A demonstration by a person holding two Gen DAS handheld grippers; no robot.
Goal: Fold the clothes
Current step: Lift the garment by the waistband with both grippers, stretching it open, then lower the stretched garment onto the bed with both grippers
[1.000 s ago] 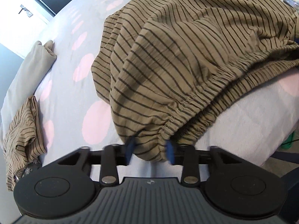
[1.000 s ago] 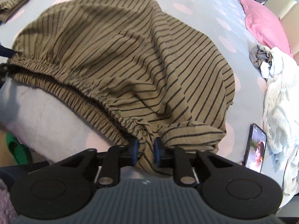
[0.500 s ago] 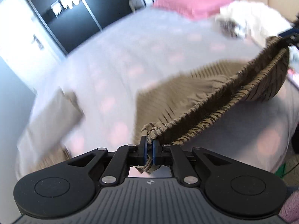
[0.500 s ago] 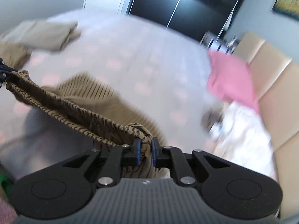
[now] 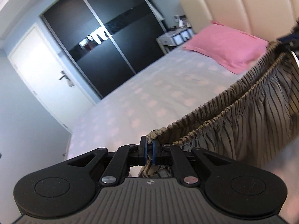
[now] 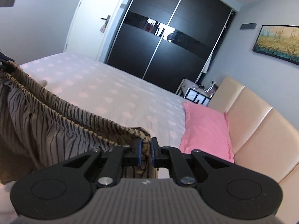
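Note:
A brown garment with dark stripes and an elastic waistband (image 5: pixel 248 115) hangs in the air between my two grippers, above the bed. My left gripper (image 5: pixel 149 150) is shut on one end of the waistband. My right gripper (image 6: pixel 145 152) is shut on the other end, and the garment (image 6: pixel 46 130) stretches away to the left in the right wrist view. Each gripper shows at the far edge of the other's view: the right gripper (image 5: pixel 288 39) and the left gripper (image 6: pixel 4 59). The lower part of the garment is out of view.
The bed (image 5: pixel 149 93) has a pale sheet with pink dots. A pink pillow (image 5: pixel 226 46) lies by the beige padded headboard (image 6: pixel 257 123). A dark sliding wardrobe (image 6: pixel 168 43), a white door (image 5: pixel 43 69) and a nightstand (image 5: pixel 175 39) stand beyond the bed.
Both grippers have lifted the garment off the bed by its waistband and tilted up; the views now show the room instead of the bed top. The left gripper closed on the waistband.

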